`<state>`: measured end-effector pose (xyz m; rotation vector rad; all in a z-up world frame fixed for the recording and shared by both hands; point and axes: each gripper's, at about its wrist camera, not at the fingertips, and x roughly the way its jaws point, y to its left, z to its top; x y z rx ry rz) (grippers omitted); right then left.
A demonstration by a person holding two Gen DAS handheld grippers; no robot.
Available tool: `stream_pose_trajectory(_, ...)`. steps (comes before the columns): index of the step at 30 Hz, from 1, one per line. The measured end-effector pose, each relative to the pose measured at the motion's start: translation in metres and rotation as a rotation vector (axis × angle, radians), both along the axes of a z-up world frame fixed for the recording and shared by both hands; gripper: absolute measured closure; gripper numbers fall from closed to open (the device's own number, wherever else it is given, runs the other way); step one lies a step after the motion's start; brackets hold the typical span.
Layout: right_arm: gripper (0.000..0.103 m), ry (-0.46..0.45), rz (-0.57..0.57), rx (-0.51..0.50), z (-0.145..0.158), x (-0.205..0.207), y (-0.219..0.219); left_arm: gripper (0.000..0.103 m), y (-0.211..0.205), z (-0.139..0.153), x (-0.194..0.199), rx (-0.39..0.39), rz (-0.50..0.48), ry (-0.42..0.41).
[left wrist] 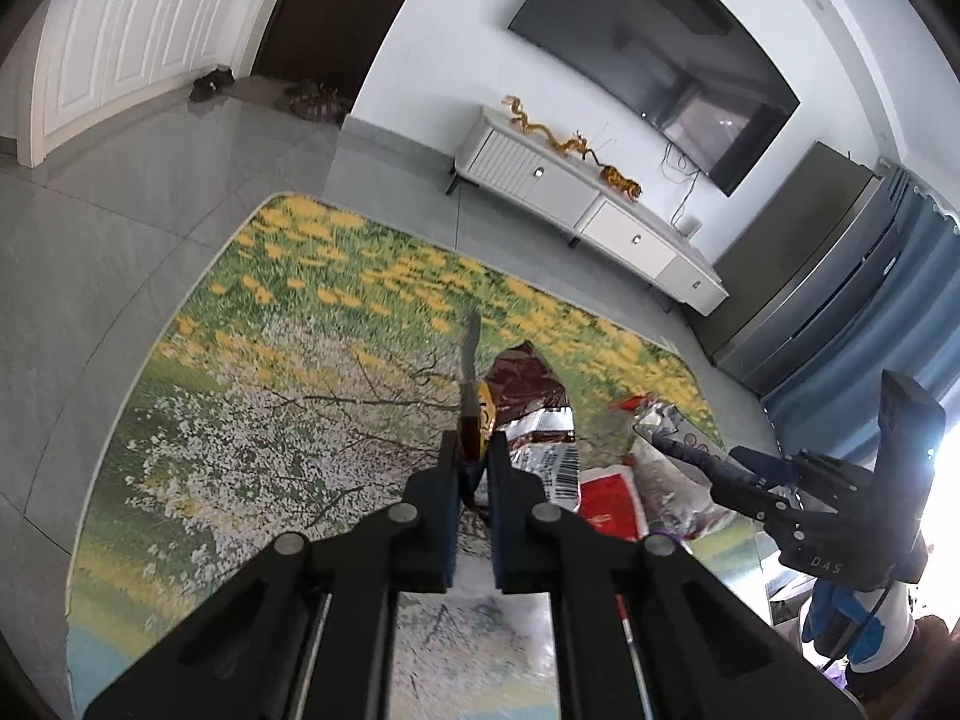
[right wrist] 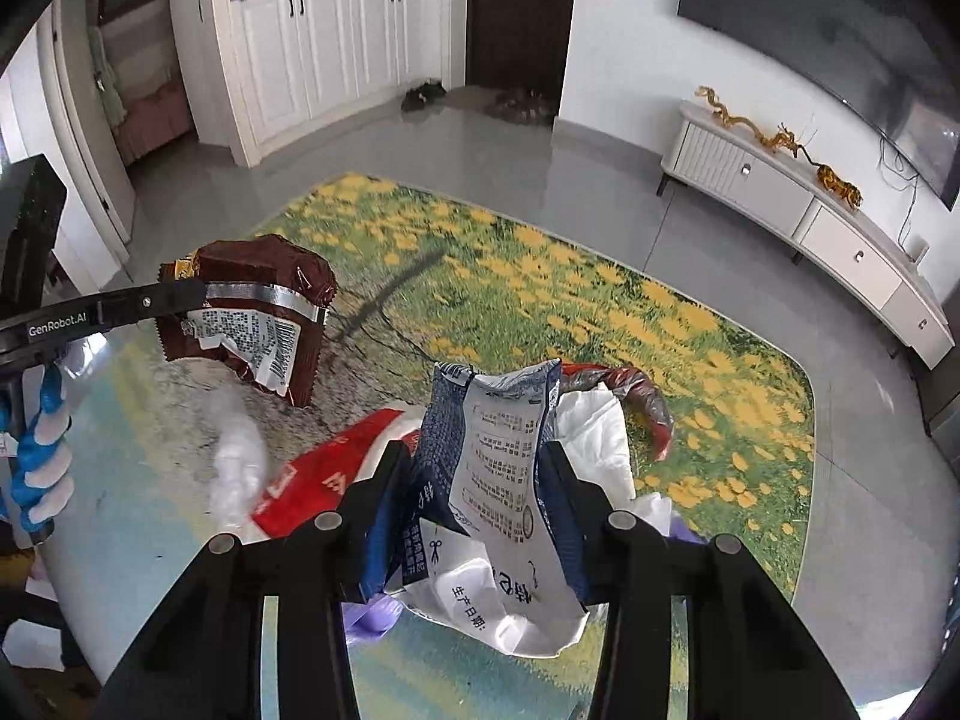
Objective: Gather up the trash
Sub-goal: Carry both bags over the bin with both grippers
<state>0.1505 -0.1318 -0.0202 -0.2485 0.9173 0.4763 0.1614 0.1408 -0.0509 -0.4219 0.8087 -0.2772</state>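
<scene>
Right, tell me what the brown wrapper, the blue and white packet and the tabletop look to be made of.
Brown wrapper: looks like foil-lined plastic film, glossy; a silvery seam strip and sharp crinkles show.

Blue and white packet: probably printed plastic film or laminated paper, smoother and semi-matte, creased softly; hard to tell which.

Tabletop: seems glass, since the rug shows through it and its surface gives off glare.

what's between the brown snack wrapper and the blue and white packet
In the right wrist view, a red and white wrapper lies between the brown snack wrapper and blue-and-white packet.
</scene>
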Motion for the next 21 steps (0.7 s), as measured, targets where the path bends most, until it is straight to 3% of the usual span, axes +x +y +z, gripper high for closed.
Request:
stream_pose_trajectory(11,0.061,-0.114,-0.042,0.132,0.044,-0.045,-0.048,0.096,-0.034,0.051,-0.028,0.012,-0.046,-0.084)
stream_pose_trajectory(16,0.061,-0.168,-0.139,0.179,0.063,-0.074,-0.107,0.096,-0.089,0.072,-0.038,0.003,-0.160,-0.119)
stream_pose_trajectory(21,0.061,-0.200,-0.301,0.194,0.065,-0.108,-0.192,0.096,-0.175,0.078,-0.042,0.003,-0.312,-0.111)
